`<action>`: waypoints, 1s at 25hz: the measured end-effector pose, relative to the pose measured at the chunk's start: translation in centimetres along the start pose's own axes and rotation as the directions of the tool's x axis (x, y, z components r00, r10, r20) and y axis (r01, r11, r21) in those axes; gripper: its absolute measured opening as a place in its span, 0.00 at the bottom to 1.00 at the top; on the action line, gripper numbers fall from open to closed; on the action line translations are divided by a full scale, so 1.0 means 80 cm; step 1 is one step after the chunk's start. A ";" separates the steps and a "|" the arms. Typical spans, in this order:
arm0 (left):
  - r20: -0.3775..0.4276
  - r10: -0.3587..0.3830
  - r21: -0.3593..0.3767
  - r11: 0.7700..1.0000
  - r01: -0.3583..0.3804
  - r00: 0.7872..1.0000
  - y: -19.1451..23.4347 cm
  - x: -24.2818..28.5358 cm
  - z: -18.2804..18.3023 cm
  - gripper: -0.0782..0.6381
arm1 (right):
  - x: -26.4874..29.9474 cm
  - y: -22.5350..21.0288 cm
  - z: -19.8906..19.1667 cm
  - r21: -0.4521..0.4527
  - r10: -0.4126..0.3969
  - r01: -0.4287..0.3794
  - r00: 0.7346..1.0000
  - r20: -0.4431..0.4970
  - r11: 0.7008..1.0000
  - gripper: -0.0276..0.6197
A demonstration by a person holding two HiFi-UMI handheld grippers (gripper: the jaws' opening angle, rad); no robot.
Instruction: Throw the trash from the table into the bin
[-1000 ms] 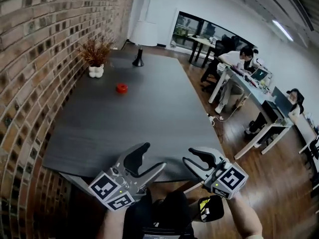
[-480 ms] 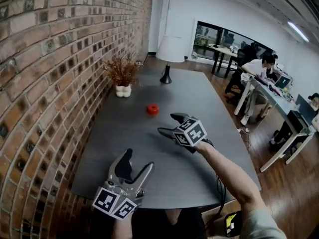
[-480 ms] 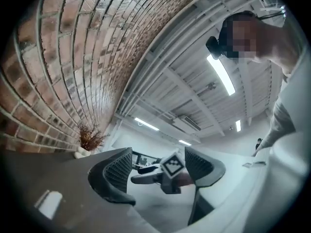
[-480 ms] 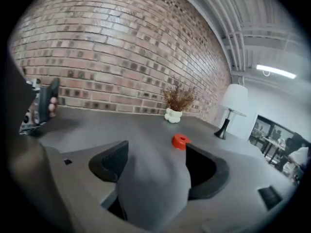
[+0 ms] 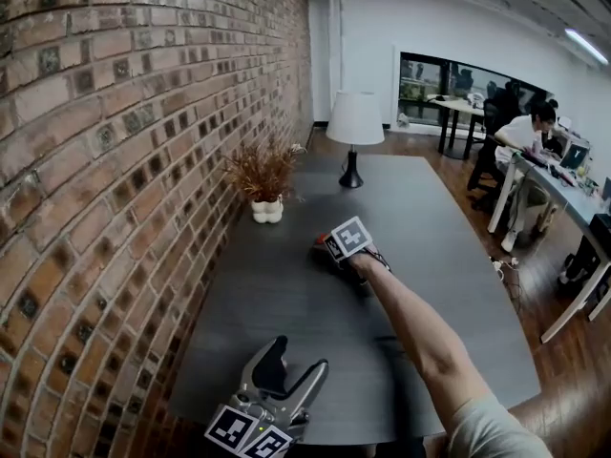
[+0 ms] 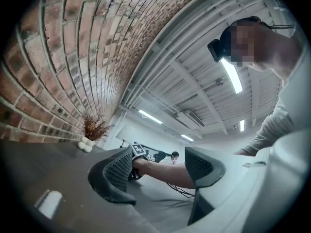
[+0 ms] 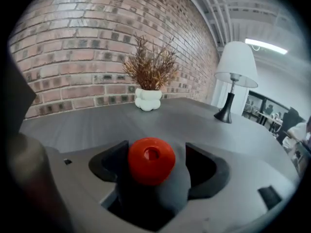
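A small red round thing [image 7: 151, 160] with a hole in its top sits on the dark grey table [image 7: 73, 125]. In the head view it [image 5: 318, 240] is mostly hidden behind my right gripper [image 5: 329, 253]. My right gripper [image 7: 156, 171] is lowered over it, open wide, one jaw on each side; a gap shows at the right jaw. My left gripper [image 5: 297, 359] hovers at the table's near edge. It is open with nothing between its jaws and tilts upward. In the left gripper view the left gripper [image 6: 160, 171] frames my outstretched right arm [image 6: 163, 170].
A white-shaded lamp [image 5: 354, 127] and a dried plant in a white pot [image 5: 266, 181] stand at the table's far end by the brick wall [image 5: 115, 160]. Desks with seated people [image 5: 530, 132] are at the back right, across a wooden floor.
My right gripper has reached from the table's near edge out to the red thing and now straddles it. My left gripper has stayed low near the front edge. The head view has swung leftward.
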State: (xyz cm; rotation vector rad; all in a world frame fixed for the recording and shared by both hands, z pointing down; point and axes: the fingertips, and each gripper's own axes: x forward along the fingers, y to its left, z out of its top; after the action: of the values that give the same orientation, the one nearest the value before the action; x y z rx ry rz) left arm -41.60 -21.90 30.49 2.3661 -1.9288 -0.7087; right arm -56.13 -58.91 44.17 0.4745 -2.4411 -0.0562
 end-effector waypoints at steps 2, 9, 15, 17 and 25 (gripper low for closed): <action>-0.005 0.007 0.007 1.000 -0.007 1.000 0.002 0.001 -0.001 0.57 | 0.004 0.006 -0.006 -0.017 0.023 -0.024 0.998 -0.051 1.000 0.54; 0.022 0.000 0.028 1.000 -0.001 1.000 0.007 -0.005 0.000 0.57 | -0.088 0.076 -0.014 -0.109 0.175 -0.166 0.981 0.079 0.980 0.53; 0.056 -0.056 -0.063 0.996 0.060 0.997 -0.023 -0.017 -0.003 0.57 | -0.311 0.187 -0.025 -0.249 0.291 -0.226 0.919 0.267 0.942 0.53; 0.054 -0.103 -0.084 0.991 0.107 0.993 -0.054 -0.016 -0.010 0.57 | -0.390 0.213 -0.045 -0.293 0.291 -0.202 0.908 0.302 0.935 0.53; -0.001 -0.399 -0.188 0.901 0.391 0.917 -0.241 0.015 -0.073 0.57 | -0.656 0.237 -0.190 -0.213 0.051 0.036 0.919 0.390 0.976 0.53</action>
State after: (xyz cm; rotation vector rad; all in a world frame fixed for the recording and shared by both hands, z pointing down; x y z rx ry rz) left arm -21.55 -19.97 29.84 2.6499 -1.3055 -0.8057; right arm -14.84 -21.75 28.23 0.3829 -2.7864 -0.4509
